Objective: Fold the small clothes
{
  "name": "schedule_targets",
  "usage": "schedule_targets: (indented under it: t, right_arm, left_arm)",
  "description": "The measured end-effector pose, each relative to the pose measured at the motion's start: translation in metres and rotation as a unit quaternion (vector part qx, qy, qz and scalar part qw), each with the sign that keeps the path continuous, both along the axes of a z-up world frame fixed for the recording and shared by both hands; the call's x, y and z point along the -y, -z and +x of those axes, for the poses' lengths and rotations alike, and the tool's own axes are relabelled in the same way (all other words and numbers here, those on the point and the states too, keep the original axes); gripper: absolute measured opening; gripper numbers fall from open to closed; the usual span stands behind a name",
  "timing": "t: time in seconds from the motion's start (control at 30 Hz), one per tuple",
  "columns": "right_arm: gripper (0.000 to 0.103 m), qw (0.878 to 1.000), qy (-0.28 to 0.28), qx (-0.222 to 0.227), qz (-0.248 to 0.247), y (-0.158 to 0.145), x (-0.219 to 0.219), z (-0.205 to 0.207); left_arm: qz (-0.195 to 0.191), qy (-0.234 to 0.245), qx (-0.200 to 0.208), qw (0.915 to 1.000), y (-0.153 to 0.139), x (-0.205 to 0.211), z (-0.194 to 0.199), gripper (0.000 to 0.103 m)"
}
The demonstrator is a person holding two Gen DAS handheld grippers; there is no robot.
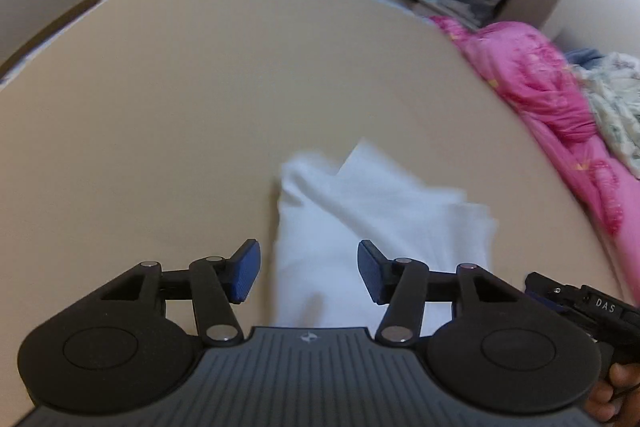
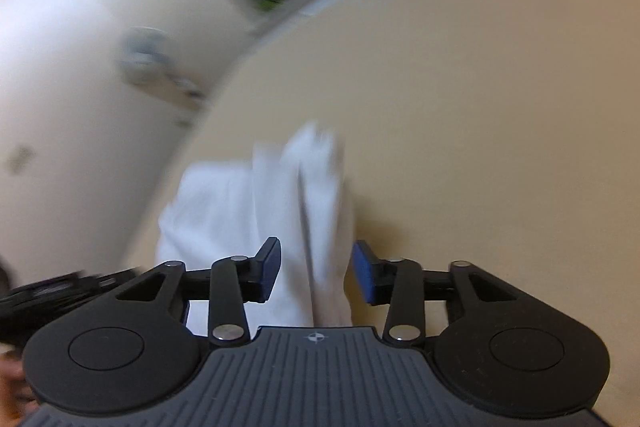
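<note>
Tools left, right both open above white garment; pink blanket nearby.

White cloth, beige surface, pink quilt.

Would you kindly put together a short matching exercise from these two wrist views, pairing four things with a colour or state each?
Things:
1. cloth
2. blanket
3. bed surface
4. left gripper

Colour or state:
A. pink, bunched along the bed's edge
B. open, holding nothing
C. white, partly folded
D. beige, flat

Pairs: 1-C, 2-A, 3-D, 4-B. The right gripper is open too, its jaws either side of the cloth's folded edge.
</note>
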State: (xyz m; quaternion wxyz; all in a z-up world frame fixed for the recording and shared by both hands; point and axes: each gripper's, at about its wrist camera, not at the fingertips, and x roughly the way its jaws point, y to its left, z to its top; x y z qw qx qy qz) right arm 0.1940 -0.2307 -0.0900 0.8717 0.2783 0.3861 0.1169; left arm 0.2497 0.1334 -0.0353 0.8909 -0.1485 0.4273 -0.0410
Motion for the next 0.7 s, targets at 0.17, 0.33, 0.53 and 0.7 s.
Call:
schedule_targets:
  t: [0.17,0.33,0.53,0.7]
  right_arm:
    - [0.045,0.999,-0.016,-0.011,0.036,0.0,0.004,-0.006]
    - [0.052,0.994,-0.087,-0.074,-0.005,0.016,-0.027,0.0]
    - [0.011,0.998,-0.05,-0.03,0.009,0.004,-0.015,-0.017]
    - [0.016,0.993,-0.053,-0.099,-0.032,0.031,-0.017,-0.009]
  left_arm:
    - [0.033,0.038,-0.023,0.9984,-0.018,0.009,-0.02,0.058]
    - [0.037,0.053,-0.054,0.9964,0.007,0.015,-0.046,0.06]
    - [0.004,0.054,-0.132,0.9898,0.056,0.012,-0.046,0.057]
    - [0.051,0.065,-0.173,0.9815,0.074,0.014,-0.048,0.059]
